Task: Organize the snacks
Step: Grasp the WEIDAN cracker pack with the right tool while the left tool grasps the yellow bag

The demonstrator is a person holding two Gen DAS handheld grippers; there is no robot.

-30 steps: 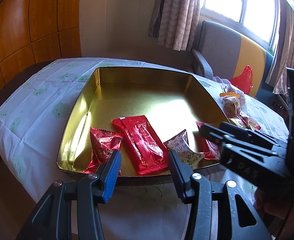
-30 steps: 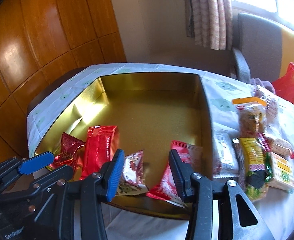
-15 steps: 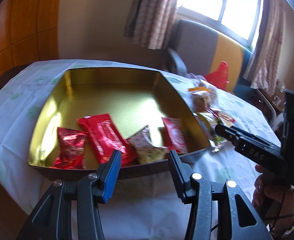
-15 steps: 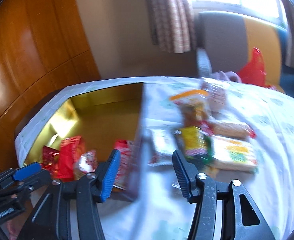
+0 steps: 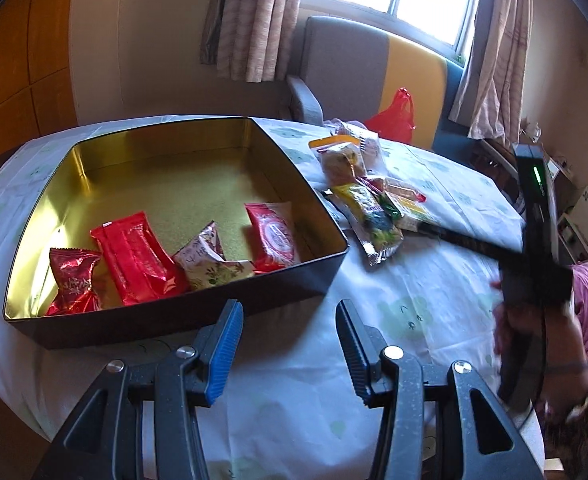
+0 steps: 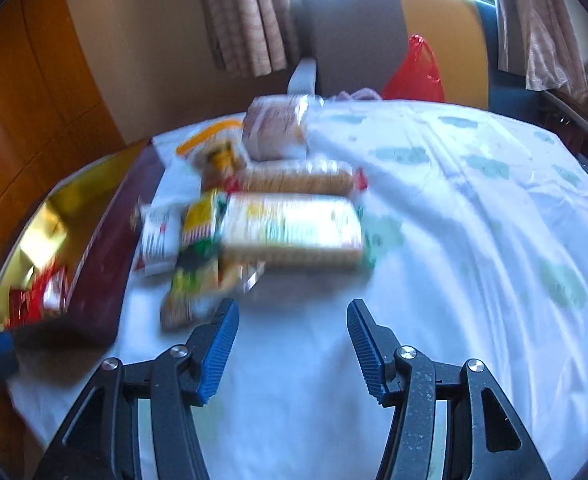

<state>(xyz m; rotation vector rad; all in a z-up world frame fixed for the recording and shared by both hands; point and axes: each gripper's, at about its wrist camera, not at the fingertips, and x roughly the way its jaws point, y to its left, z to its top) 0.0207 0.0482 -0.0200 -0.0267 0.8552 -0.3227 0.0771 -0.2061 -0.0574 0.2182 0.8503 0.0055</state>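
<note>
Both tongs stand spread with nothing between them; the left gripper [image 5: 290, 342] hangs over the tablecloth [image 5: 413, 304] just before the gold tin [image 5: 166, 312], the right gripper [image 6: 292, 346], its jaws just opened wider, over bare cloth just short of the loose snack pile [image 6: 278, 216]; four packets lie along the tin's near wall: a small red sweet [image 5: 74, 280], a long red wrapper [image 5: 136, 258], a floral pouch [image 5: 210, 262], a red-and-white packet [image 5: 272, 232].
</note>
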